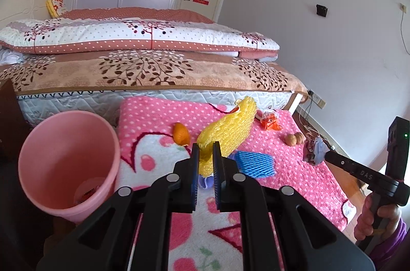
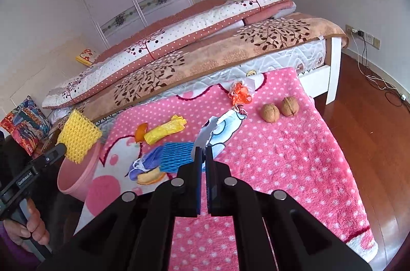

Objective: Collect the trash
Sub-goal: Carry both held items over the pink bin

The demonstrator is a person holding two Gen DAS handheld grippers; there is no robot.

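My left gripper is shut on a yellow foam fruit net and holds it up off the pink spotted blanket. In the right wrist view that net hangs over the rim of the pink bin. The bin stands at the left with some scraps at its bottom. My right gripper is shut on a torn white and blue wrapper, lifted above the blanket. From the left wrist view the right gripper sits at the far right with the wrapper at its tip.
On the blanket lie a blue foam net, a yellow wrapper, orange peel, a crumpled orange wrapper, two walnuts and a purple scrap. A bed stands behind, wooden floor to the right.
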